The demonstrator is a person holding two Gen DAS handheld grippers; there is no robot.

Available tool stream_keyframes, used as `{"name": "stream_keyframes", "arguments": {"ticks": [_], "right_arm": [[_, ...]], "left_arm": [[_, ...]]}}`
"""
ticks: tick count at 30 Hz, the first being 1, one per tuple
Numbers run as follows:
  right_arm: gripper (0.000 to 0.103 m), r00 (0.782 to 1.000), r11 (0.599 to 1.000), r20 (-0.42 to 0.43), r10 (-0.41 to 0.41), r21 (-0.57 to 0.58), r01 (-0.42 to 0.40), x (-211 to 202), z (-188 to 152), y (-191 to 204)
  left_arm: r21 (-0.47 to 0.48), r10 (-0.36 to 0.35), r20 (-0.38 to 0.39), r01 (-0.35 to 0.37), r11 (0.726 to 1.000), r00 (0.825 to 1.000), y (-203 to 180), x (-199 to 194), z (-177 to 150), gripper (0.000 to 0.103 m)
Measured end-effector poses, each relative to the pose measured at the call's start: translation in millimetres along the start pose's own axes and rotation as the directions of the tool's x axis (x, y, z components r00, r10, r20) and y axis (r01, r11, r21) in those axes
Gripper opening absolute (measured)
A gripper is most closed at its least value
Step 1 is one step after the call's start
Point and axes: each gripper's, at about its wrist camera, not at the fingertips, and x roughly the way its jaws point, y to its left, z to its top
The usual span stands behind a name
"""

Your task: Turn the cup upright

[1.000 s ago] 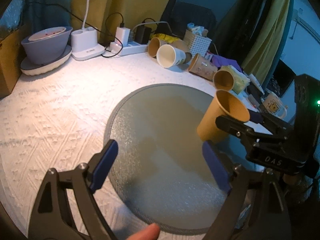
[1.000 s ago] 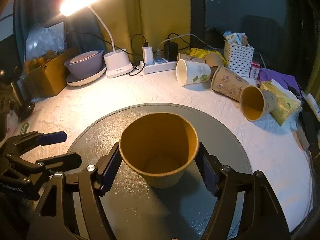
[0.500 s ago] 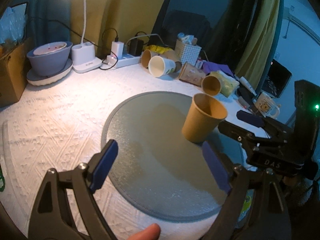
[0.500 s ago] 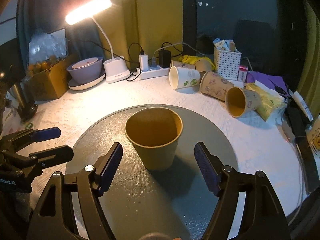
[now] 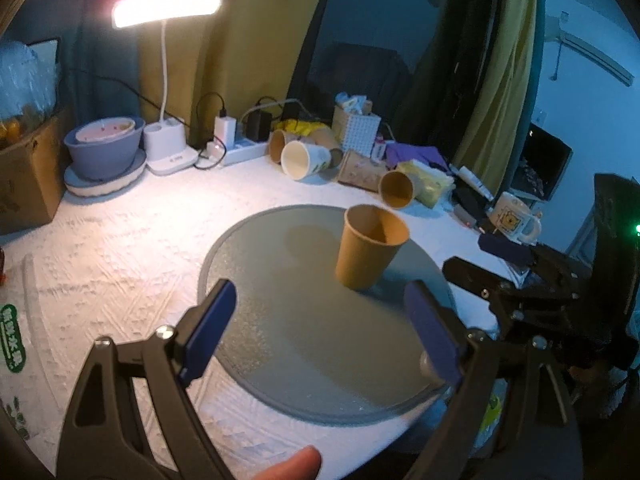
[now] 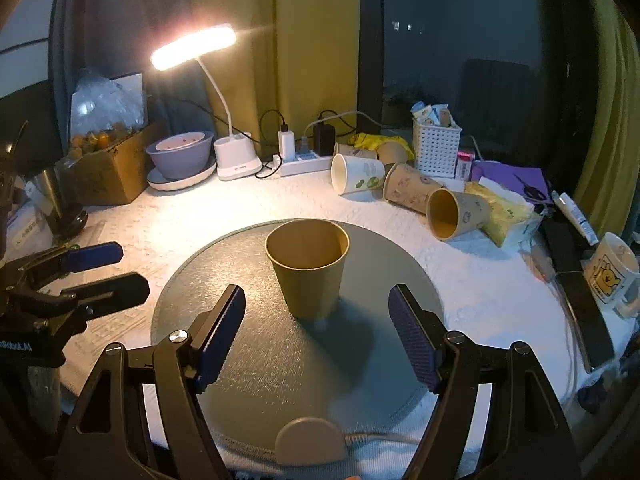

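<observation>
A plain brown paper cup (image 6: 308, 266) stands upright, mouth up, on the round grey mat (image 6: 256, 360); it also shows in the left wrist view (image 5: 370, 246) on the mat (image 5: 304, 344). My right gripper (image 6: 318, 334) is open and empty, its blue pads a little back from the cup on either side. My left gripper (image 5: 324, 332) is open and empty, to the cup's left. The right gripper shows at the right edge of the left wrist view (image 5: 508, 268), and the left gripper at the left of the right wrist view (image 6: 96, 272).
Several paper cups (image 6: 404, 188) lie on their sides at the back, by a white basket (image 6: 436, 146), a power strip (image 6: 300, 164) and a lit desk lamp (image 6: 236, 156). A bowl (image 6: 180, 156) and cardboard box (image 6: 104, 176) stand back left. A mug (image 6: 610, 270) stands far right.
My right gripper opened, let go of the brown cup and drew back. The cup now stands upright on the mat. Both grippers have pulled away from it.
</observation>
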Motion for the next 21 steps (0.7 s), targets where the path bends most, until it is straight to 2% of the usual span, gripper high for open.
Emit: {"name": "stream_keyframes", "arguments": {"ticks": [10, 21], "right_arm": [[0.077, 0.998, 1.0, 0.065, -0.016, -0.016, 0.017, -49, 5, 7], [0.077, 0.992, 0.998, 0.116, -0.054, -0.012, 0.056, -98, 16, 13]], "left_arm": [[0.051, 0.024, 0.107, -0.029, 0.998, 0.994, -19, -39, 6, 0.087], [0.092, 0.01, 0.224, -0.031, 0.995, 0.975, -43, -83, 21, 0.087]]}}
